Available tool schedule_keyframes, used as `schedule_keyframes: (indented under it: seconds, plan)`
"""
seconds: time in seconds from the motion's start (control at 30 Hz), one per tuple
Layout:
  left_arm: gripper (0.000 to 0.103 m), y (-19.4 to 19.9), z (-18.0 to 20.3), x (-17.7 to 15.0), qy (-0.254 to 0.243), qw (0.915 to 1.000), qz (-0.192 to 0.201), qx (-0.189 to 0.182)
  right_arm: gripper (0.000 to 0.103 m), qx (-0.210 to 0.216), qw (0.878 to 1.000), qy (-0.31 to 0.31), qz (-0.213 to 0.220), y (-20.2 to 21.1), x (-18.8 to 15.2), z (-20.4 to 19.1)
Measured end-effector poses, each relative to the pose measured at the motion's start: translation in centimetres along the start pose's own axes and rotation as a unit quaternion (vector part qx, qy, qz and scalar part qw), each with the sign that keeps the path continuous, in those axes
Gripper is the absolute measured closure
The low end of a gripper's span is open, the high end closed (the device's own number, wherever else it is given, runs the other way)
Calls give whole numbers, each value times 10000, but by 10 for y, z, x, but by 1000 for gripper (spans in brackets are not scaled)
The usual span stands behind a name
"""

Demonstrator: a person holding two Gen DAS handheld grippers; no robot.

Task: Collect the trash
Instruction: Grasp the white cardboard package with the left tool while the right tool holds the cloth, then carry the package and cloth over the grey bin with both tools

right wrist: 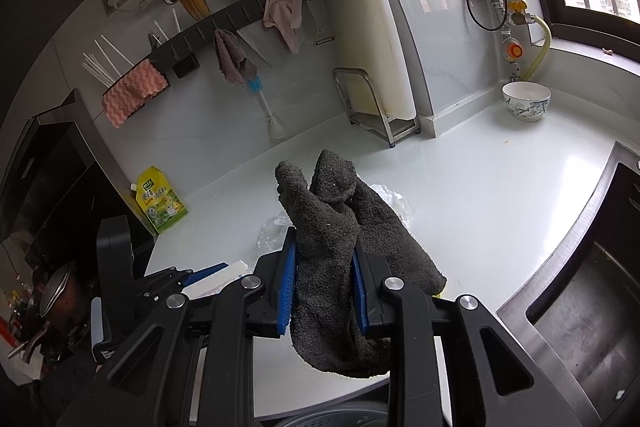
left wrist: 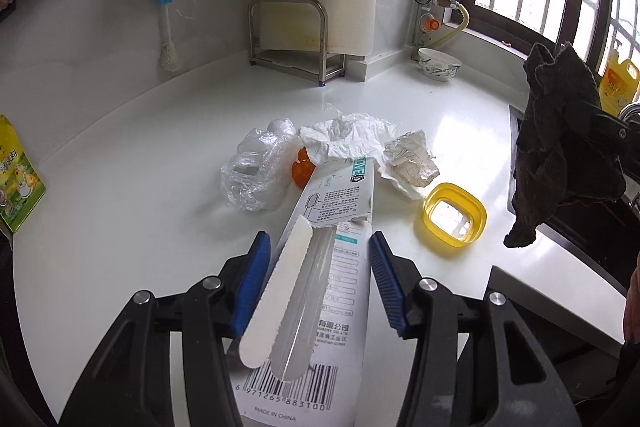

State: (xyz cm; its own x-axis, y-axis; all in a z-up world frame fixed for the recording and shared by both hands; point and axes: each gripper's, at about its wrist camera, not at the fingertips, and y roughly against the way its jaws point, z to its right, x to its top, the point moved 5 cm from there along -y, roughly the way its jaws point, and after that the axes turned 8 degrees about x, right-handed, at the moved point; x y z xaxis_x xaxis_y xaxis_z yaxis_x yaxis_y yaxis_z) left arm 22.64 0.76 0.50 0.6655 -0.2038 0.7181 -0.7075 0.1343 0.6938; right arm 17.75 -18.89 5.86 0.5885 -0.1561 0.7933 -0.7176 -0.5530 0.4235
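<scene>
Blue-padded fingers point(left wrist: 256, 267) of the left hand-held gripper point(left wrist: 320, 269) are spread wide around a long white cardboard package point(left wrist: 340, 227), which is seen lying between them on the white bench point(left wrist: 120, 187). A dark grey terry cloth point(right wrist: 328, 251) is clamped by the right hand-held gripper point(right wrist: 325, 281). Farther off, a yellow square lid point(left wrist: 454, 213), crumpled white paper point(left wrist: 410, 159) and clear plastic wrap point(left wrist: 250, 173) are gathered mid-bench.

Left tongs point(left wrist: 320, 267) spread around torn toothbrush package point(left wrist: 320, 287) lying on white surface point(left wrist: 120, 207), pads not clearly touching it. Beyond package: crumpled tissue point(left wrist: 348, 135), clear plastic wrap point(left wrist: 252, 175), orange cap point(left wrist: 302, 169). Yellow lid point(left wrist: 454, 215) right of package.
</scene>
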Motion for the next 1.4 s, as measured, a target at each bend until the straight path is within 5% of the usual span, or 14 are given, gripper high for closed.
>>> schedule_keyframes:
  seconds: [0.23,0.6,0.67,0.73,0.8,1.17,1.33,1.4]
  plan:
    - [83,31,-13,-11,222,9996,71,146,79,32,10000,-28,43,20,-21,-13]
    - [84,37,2,-45,46,10000,-65,24,79,19,9998,-164,63,47,-56,-20]
    - [77,36,7,-48,7,10000,-26,4,79,-10,9998,-206,71,50,-61,-18]
    - [43,34,11,-48,-22,10000,49,-10,79,-48,9997,-241,81,54,-65,-17]
    - [30,34,15,-47,-98,9998,193,25,79,-64,9996,-272,82,57,-68,-15]
    - [36,-29,30,-50,-557,9973,-258,404,79,-81,9992,-386,41,54,-71,-9]
    - [71,-43,31,-52,-494,9968,-498,385,79,-62,9993,-382,7,51,-71,-8]
    - [73,-38,28,-52,-411,9975,-453,361,79,-60,9993,-376,-8,50,-71,-8]
